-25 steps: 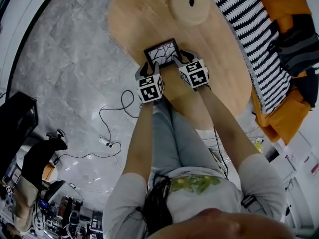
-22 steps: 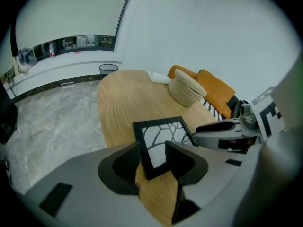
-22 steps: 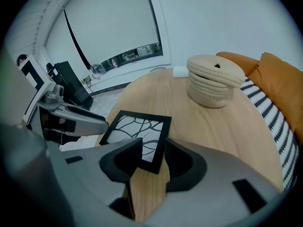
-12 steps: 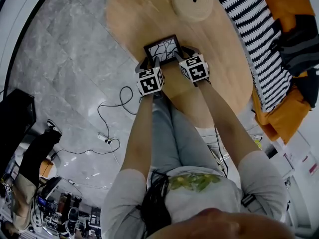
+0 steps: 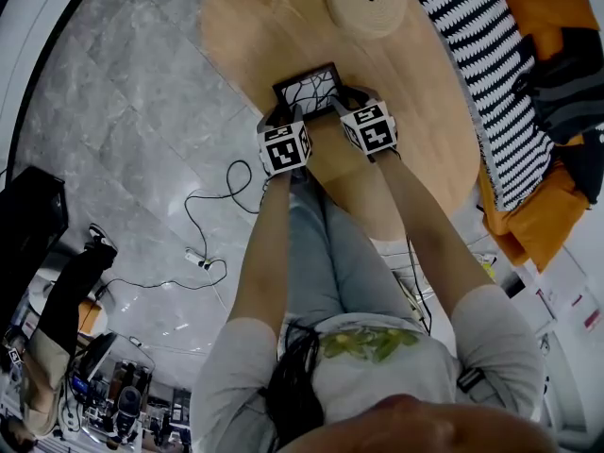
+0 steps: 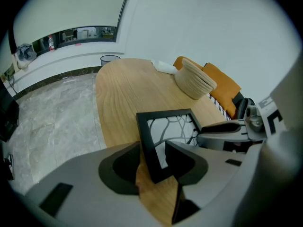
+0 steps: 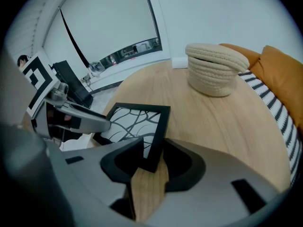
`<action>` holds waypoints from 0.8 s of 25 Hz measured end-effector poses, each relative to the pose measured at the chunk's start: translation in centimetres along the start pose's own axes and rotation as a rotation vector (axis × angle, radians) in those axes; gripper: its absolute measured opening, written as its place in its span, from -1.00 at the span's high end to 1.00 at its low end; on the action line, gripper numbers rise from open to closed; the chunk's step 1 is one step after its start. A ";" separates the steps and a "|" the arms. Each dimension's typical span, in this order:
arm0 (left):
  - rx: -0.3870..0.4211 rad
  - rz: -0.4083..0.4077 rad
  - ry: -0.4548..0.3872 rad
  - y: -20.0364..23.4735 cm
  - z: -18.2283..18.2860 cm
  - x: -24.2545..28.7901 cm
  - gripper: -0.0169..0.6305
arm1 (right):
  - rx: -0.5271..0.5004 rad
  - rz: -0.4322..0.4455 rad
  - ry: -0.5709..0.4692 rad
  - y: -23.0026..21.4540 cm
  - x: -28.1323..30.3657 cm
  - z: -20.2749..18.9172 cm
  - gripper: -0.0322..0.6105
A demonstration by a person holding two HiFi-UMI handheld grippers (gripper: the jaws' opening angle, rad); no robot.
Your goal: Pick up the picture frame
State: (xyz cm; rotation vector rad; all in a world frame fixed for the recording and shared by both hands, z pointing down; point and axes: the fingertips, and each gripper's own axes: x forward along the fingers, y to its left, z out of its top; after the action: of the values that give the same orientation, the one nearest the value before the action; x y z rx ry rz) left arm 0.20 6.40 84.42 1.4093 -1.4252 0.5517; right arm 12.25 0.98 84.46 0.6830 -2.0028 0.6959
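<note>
Over the last second the left gripper (image 6: 152, 148) has sunk to the near left corner of the picture frame (image 5: 307, 88), and the right gripper (image 7: 152, 144) has just been narrowing its jaws around the frame's right rail; both pairs of jaws now straddle a black rail but look released, with bare wood showing beside the rail in each gripper view; the frame lies flat on the wooden desk (image 5: 245, 36), near its front edge, well short of the woven basket (image 5: 368, 3); in my judgement the grasp is set up and only the squeeze and lift remain; no brand or lettering can be read; the frame shows a black-and-white branching pattern, and the cubes carry square markers only.
</note>
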 end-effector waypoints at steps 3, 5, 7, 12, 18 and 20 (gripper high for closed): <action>0.005 -0.004 0.002 0.0 0.0 0.0 0.41 | 0.002 0.002 -0.009 0.0 -0.1 0.0 0.47; 0.010 -0.007 -0.002 0.0 0.0 0.0 0.42 | 0.007 0.005 -0.013 -0.1 0.0 -0.1 0.47; 0.007 -0.012 -0.008 0.0 -0.1 0.0 0.44 | 0.014 0.006 -0.016 -0.1 0.0 -0.1 0.47; -0.023 -0.017 -0.003 0.1 -0.2 0.0 0.52 | 0.012 -0.002 -0.019 -0.1 0.0 -0.1 0.48; -0.004 0.009 0.000 0.3 -0.1 -0.4 0.64 | 0.024 -0.027 -0.001 -0.2 -0.3 -0.1 0.53; 0.004 0.017 0.000 0.4 0.0 -0.6 0.65 | 0.013 -0.032 0.005 -0.1 -0.5 -0.2 0.59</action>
State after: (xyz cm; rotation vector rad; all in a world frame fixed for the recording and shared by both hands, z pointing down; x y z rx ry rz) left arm -0.31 6.77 84.09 1.4016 -1.4382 0.5654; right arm 12.69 1.12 84.13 0.7188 -1.9797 0.6917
